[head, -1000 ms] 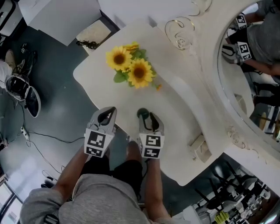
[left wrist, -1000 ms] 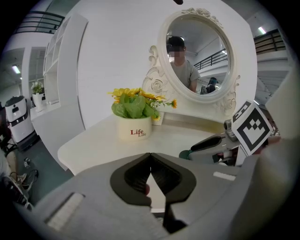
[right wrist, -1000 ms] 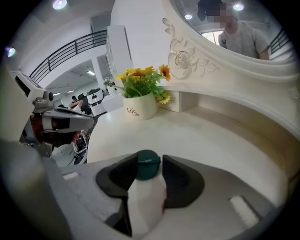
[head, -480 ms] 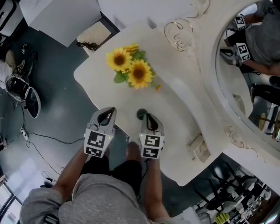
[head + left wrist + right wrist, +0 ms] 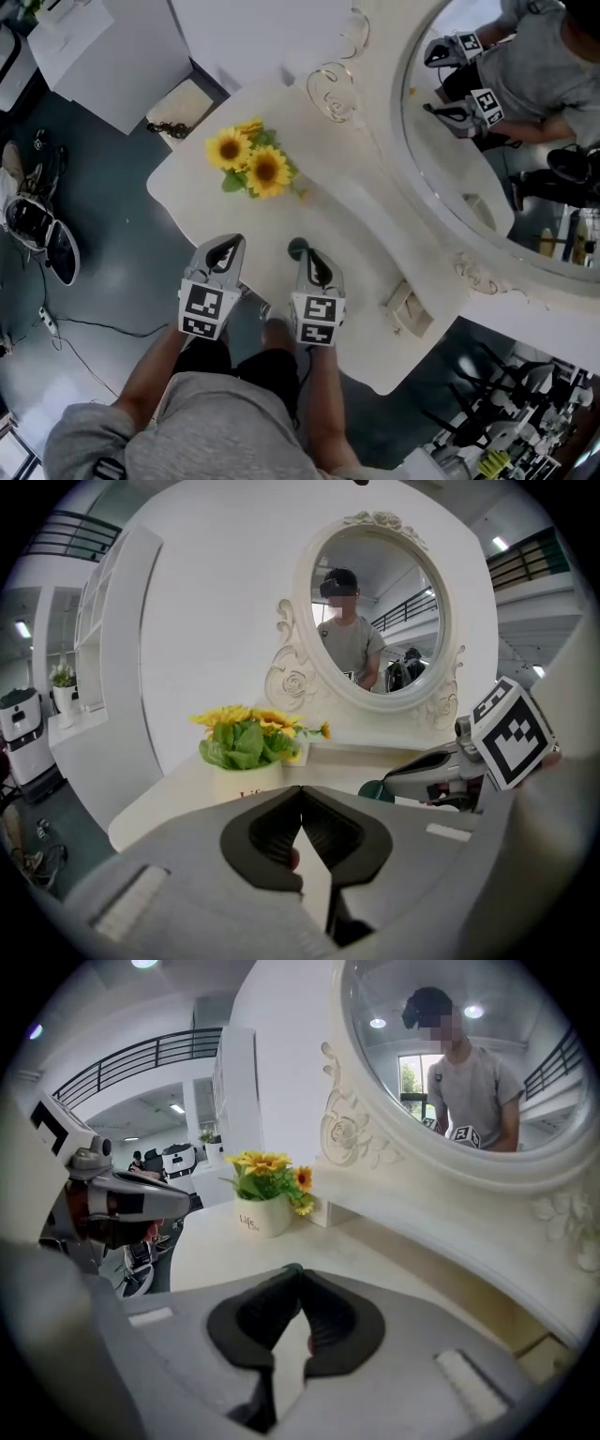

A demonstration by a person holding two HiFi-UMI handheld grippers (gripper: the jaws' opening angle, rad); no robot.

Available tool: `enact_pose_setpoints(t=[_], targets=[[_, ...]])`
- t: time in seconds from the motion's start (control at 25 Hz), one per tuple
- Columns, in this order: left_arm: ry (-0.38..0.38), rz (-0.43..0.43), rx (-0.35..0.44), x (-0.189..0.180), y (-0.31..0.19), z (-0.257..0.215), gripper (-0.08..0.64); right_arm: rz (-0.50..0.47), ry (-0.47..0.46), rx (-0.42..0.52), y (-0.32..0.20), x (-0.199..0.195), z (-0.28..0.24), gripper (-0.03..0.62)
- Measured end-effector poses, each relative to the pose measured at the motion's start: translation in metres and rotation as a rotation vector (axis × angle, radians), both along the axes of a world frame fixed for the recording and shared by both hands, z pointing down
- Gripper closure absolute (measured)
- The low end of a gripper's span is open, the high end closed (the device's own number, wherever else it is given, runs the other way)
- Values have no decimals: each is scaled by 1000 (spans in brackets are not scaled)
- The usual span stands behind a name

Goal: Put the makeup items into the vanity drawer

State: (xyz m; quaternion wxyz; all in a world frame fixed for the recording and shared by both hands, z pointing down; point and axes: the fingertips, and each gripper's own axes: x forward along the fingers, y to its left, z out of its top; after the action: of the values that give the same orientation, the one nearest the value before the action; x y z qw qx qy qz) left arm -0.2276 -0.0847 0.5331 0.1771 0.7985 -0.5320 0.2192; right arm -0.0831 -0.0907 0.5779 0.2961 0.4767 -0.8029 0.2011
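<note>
A small dark green round makeup item sits pinched at the tips of my right gripper, just above the white vanity top. The jaws have just been closing, with the item between them. My left gripper hangs beside it over the table's near edge, shut, with nothing held. No drawer shows in any view.
A pot of sunflowers stands at the back left of the table. The oval mirror rises on the right. A small cream box lies near the right gripper. Shoes and cables lie on the floor at left.
The right gripper's jaws have closed on the green item. Both grippers have risen a little, and the head view has swung toward the mirror.
</note>
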Motion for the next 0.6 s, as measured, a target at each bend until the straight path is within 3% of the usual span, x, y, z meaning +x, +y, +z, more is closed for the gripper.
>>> enact_pose_setpoints(t=[0.6], targets=[[47,255,144,100,-26,-74,549,254,1,155,6,85,-85,572]])
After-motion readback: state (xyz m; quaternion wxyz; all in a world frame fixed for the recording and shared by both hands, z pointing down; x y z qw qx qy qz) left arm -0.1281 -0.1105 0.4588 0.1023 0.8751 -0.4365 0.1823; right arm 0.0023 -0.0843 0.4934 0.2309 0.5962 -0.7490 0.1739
